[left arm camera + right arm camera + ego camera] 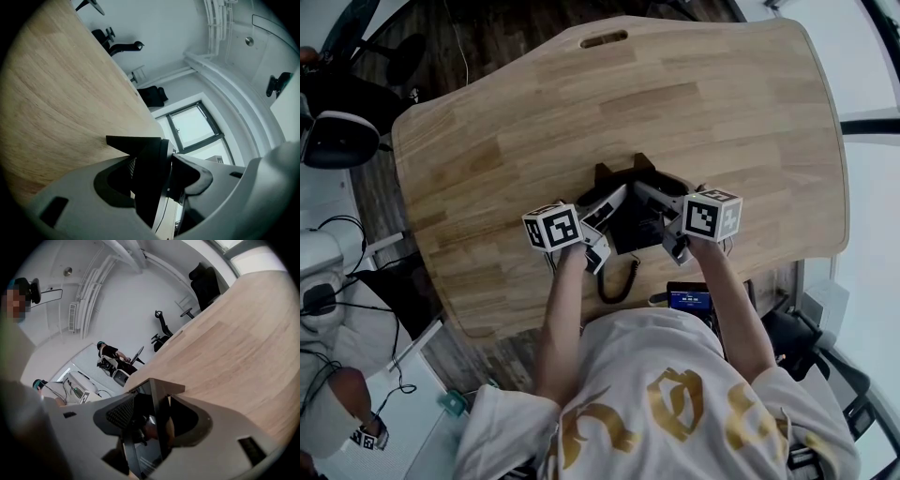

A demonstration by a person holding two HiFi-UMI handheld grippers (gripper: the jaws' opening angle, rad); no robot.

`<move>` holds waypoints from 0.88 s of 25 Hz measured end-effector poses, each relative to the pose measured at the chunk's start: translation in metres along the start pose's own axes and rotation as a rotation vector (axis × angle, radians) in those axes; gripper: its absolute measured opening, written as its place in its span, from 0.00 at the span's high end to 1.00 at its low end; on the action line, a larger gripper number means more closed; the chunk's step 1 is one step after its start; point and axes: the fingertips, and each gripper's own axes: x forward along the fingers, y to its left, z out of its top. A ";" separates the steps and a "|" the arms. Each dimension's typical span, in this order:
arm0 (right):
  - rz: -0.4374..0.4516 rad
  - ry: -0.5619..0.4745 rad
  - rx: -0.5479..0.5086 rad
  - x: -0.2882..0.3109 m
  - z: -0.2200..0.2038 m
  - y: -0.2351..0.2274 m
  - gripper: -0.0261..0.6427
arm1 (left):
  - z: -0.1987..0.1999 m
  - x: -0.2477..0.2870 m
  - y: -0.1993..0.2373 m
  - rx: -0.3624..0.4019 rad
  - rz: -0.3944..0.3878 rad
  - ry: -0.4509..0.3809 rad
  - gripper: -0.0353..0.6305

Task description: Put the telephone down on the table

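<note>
1. The black plastic telephone (630, 214) sits between both grippers, over the near part of the pale wooden desk (703, 103). I cannot tell whether its underside already touches the wood.
2. The left gripper (602, 217) has its grey fingers (79, 197) clamped on one side edge of the telephone. The right gripper (671, 223) has its fingers (225, 427) clamped on the opposite edge. Holding both sides likely keeps the wide body level.
3. The black coiled cord (619, 281) trails toward the person, so lowering probably needs slack.
</note>
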 end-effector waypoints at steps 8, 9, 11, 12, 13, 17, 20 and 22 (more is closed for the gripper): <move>0.015 -0.013 0.013 0.000 0.003 0.000 0.62 | 0.004 0.000 0.001 -0.019 -0.018 0.002 0.60; 0.014 -0.015 0.017 0.000 0.003 0.000 0.62 | 0.004 0.000 0.001 -0.022 -0.017 0.000 0.60; 0.007 -0.021 0.025 0.000 0.003 -0.001 0.62 | 0.004 0.000 0.001 -0.021 -0.013 -0.009 0.60; 0.003 -0.024 0.026 0.000 0.003 -0.001 0.62 | 0.004 0.000 0.001 -0.020 -0.009 -0.015 0.60; -0.001 -0.026 0.025 0.000 0.003 -0.001 0.62 | 0.003 0.000 0.003 -0.020 -0.003 -0.022 0.59; -0.018 -0.037 0.022 -0.003 0.003 -0.003 0.62 | 0.001 0.001 0.009 -0.028 0.041 -0.038 0.53; -0.046 -0.046 0.001 -0.010 0.001 -0.005 0.61 | -0.004 0.000 0.006 -0.014 0.075 -0.040 0.50; -0.065 -0.050 -0.007 -0.012 0.000 -0.005 0.61 | -0.005 -0.001 0.006 0.007 0.089 -0.041 0.50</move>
